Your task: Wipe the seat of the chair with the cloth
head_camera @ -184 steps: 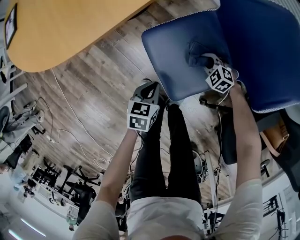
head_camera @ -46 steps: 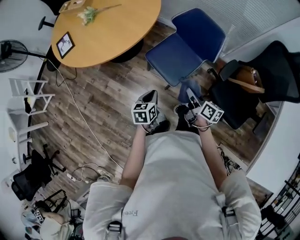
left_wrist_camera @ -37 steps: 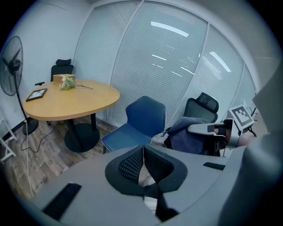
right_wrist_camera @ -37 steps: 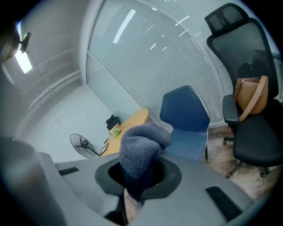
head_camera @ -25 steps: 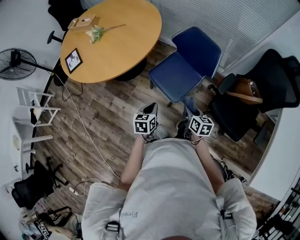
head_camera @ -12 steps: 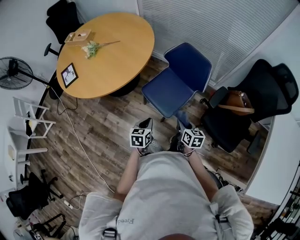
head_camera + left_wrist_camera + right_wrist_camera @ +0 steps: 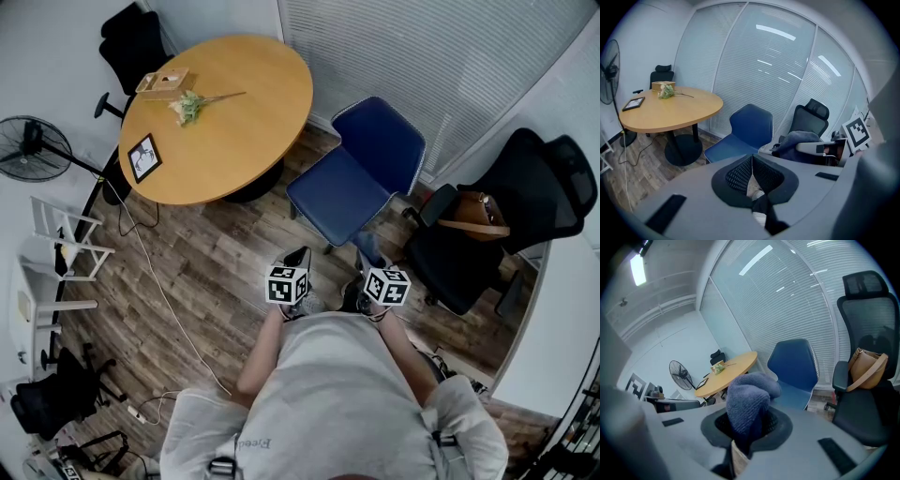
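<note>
Pulled back well clear of the chair (image 7: 349, 184), the left tongs (image 7: 752, 162) sit closed and empty while the right tongs (image 7: 746, 421) pinch the cloth (image 7: 749, 397), probably soft, light and limp, best gripped bunched.

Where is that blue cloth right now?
In the right gripper view, the cloth sits bunched between the jaws of the right gripper, in front of the person, with the blue chair just beyond it.
</note>
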A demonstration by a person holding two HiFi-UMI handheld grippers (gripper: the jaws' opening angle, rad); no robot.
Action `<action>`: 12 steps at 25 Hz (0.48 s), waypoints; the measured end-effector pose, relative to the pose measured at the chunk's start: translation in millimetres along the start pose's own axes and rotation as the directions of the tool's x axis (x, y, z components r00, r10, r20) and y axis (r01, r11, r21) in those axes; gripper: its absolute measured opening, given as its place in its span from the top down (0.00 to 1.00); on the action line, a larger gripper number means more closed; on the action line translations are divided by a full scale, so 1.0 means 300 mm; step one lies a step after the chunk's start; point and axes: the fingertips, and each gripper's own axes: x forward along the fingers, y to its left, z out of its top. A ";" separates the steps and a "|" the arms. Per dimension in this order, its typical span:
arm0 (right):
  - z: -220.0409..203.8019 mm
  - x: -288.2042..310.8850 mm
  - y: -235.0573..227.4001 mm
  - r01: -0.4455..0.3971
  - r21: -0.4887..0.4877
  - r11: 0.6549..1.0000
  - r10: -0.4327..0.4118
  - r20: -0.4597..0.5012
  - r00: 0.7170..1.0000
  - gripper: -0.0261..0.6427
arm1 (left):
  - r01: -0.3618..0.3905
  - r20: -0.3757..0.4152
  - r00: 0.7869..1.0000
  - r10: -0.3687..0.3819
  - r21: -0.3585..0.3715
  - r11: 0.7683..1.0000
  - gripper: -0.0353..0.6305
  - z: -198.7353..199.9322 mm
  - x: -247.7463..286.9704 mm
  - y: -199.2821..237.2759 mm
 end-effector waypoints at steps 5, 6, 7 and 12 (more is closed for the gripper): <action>-0.001 -0.004 -0.017 0.012 0.017 1.000 -0.012 0.008 1.000 0.89 | -0.003 0.000 1.000 0.003 -0.006 1.000 0.91 -0.007 -0.002 0.009; 0.000 -0.006 -0.021 0.014 0.021 1.000 -0.014 0.009 1.000 0.89 | -0.004 -0.001 1.000 0.004 -0.007 1.000 0.91 -0.008 -0.001 0.010; 0.000 -0.008 -0.025 0.016 0.024 1.000 -0.016 0.010 1.000 0.89 | -0.005 -0.001 1.000 0.005 -0.009 1.000 0.91 -0.008 0.000 0.011; -0.002 -0.011 -0.033 0.020 0.027 0.999 -0.021 0.013 1.000 0.89 | -0.006 0.000 1.000 0.006 -0.010 1.000 0.91 -0.007 0.002 0.012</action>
